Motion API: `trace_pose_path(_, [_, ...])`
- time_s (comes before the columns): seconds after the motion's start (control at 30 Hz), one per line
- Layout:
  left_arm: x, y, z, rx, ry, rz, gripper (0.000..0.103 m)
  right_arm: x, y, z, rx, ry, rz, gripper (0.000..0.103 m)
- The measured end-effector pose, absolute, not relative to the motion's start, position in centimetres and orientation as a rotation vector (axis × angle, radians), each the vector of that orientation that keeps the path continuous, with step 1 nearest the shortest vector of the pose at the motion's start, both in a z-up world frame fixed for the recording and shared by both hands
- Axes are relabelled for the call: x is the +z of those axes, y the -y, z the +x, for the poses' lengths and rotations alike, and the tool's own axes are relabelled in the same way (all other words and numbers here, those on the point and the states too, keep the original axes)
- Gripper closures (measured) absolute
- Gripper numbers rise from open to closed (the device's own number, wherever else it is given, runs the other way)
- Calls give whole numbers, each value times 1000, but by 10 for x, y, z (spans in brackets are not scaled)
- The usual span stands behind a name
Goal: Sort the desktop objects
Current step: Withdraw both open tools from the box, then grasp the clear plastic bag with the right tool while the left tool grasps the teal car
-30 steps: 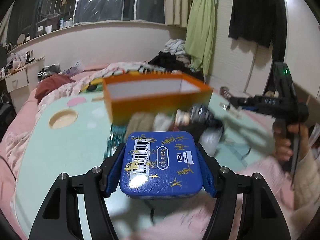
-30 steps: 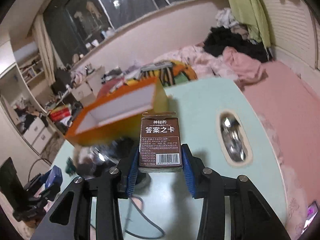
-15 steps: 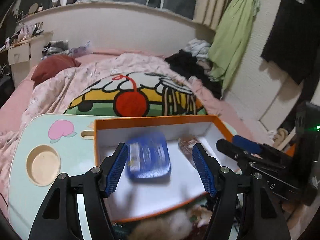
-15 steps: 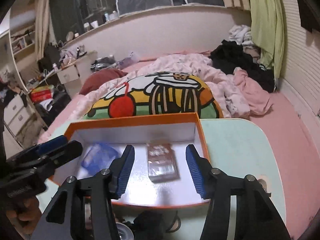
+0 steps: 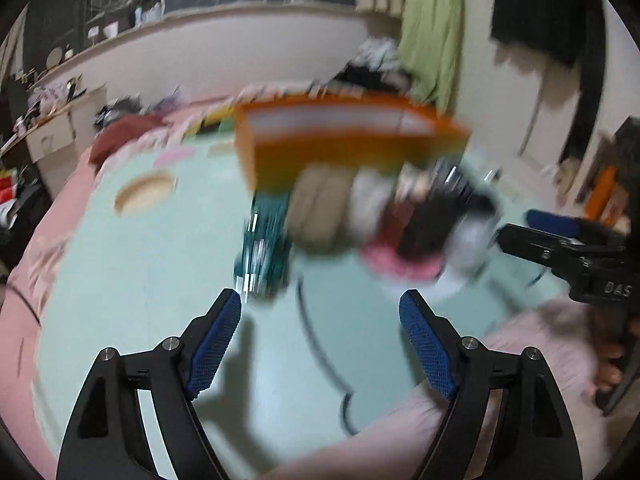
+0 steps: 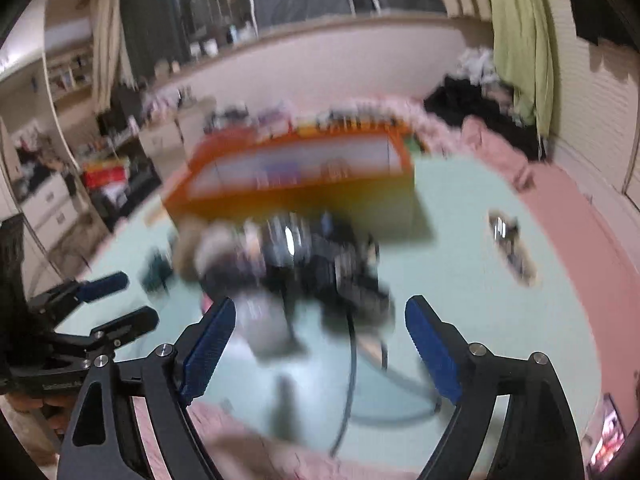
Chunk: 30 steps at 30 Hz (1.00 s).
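Observation:
Both views are blurred by motion. The orange box (image 5: 340,148) (image 6: 304,172) stands at the back of the mint-green table (image 5: 120,280). Inside it I faintly see a bluish thing (image 6: 280,171) and a brownish thing (image 6: 336,169). A pile of small objects (image 5: 384,216) (image 6: 304,260) lies in front of the box, with a teal item (image 5: 264,240) at its left end. My left gripper (image 5: 320,304) hangs over the near table, its jaws opening with nothing between them. My right gripper (image 6: 320,308) is also opening and empty, just short of the pile.
A round cup recess (image 5: 146,196) sits at the table's left. A slot with a spoon (image 6: 510,244) is at its right. A dark cable (image 6: 352,360) runs from the pile toward the front edge. Pink bedding surrounds the table.
The blue tin and the brown card box left the jaws and dropped into the orange box. Both grippers then pulled back from above the box to the near table, jaws wider.

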<state>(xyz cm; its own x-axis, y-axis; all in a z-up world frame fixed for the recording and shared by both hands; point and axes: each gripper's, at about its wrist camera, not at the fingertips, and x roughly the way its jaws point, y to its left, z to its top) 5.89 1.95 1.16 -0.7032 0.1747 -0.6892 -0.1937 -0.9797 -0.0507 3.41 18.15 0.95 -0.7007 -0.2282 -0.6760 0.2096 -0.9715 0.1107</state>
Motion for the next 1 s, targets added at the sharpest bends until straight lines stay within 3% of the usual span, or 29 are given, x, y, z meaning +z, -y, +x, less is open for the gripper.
trace_pose_path(0.07, [6,-27,63,2809,-107,-1020,18,-5,-169,39,-2743,-133,1072,13])
trace_pose_path(0.13, [8,-31,63,2811,-130,-1011,18,-5,-165,42,-2733,-168,1055,9])
trace_pose_path(0.4, [4,-26,62,2812,-106,-1002,17,-8,-175,39,-2709,-107,1081,4])
trace_pose_path(1.0, [4,-25,64,2811,-107,-1000,16,-5,-170,44,-2690,-68,1040,7])
